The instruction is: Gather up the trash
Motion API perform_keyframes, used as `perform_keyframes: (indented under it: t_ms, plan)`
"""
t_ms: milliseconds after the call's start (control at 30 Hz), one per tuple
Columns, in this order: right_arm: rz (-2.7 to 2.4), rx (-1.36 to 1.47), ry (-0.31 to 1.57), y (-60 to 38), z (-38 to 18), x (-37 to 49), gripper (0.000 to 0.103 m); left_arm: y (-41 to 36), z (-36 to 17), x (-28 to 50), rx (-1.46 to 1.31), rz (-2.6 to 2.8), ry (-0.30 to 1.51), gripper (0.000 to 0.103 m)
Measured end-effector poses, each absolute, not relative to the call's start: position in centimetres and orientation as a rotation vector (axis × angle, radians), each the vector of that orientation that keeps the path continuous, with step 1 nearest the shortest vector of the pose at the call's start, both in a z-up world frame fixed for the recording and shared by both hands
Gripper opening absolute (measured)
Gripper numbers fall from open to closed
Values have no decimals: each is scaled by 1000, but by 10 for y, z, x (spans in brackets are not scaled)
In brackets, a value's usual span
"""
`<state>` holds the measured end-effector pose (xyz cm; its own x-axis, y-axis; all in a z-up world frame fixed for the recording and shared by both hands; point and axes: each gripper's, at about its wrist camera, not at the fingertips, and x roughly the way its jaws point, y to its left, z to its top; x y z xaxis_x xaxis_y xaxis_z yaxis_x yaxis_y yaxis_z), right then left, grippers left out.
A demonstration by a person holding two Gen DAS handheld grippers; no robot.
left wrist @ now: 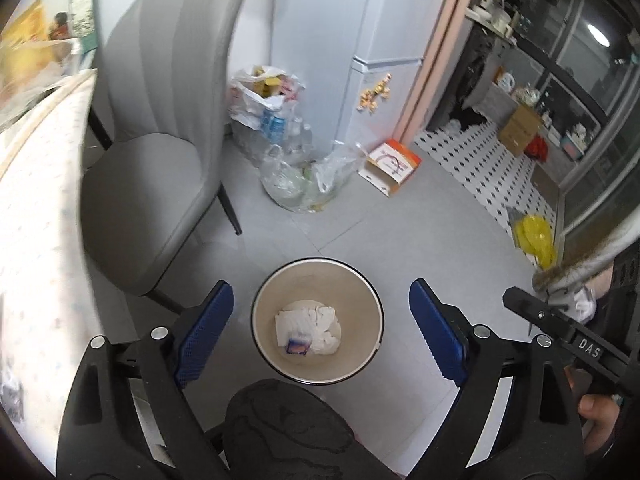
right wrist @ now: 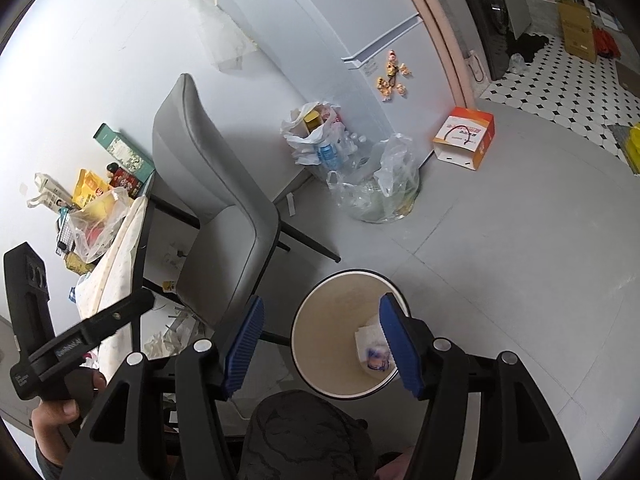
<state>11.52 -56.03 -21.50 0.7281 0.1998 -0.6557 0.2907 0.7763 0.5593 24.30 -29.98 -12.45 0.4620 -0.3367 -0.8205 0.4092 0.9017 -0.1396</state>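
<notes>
Left tongs (left wrist: 320, 332): blue-padded fingers spread wide, nothing between the pads; they hang over the bin, which shows in the gap between them.
Right tongs (right wrist: 320, 346): also spread wide and holding nothing; the right pad overlaps the bin's right rim in its own view.
Bin (left wrist: 266, 344): round, dark rim, beige inside, standing upright on the grey floor (left wrist: 420, 240), just right of the near chair leg.
Trash in bin: crumpled white tissue (left wrist: 320, 326) lies on the bottom, with a small blue and orange wrapper (left wrist: 298, 347) at its near-left edge; in the right wrist view the same white paper (right wrist: 370, 346) is partly hidden behind the right pad.
Chair (left wrist: 160, 128): grey, upholstered, dark legs, left of the bin and beside the bench.
Bench (left wrist: 40, 200): light patterned cloth, far left; packets and a clear bag (right wrist: 94, 224) sit on it.
Plastic bags (left wrist: 280, 140): several, filled with bottles and packaging, on the floor against the far white wall, well apart from the bin.
Paper bag (left wrist: 394, 164): orange and white, lying tipped on the floor right of the plastic bags.
Yellow bag (left wrist: 534, 236): on the floor at the far right.
</notes>
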Motion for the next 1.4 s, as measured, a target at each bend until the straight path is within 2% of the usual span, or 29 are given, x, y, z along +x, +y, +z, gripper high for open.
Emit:
perform_keyframes:
  t_ms: [233,300,400,967,1400]
  plan:
    - [-4,646,749,-528,-194,119,80,-258,-99,230,29,-412,929,96]
    - [6,645,743,-519,-188,122,90,-244,-93,227,8,-402,916,97]
    - [2,631,729,-504,-177,124,95,-218,-83,220,-36,-380,886,97]
    - [98,441,725,-390,-122,128,95,-100,-45,181,-204,-272,744,97]
    - [150,338,710,-327,-97,118,95,-17,-41,151,-302,-179,690,97]
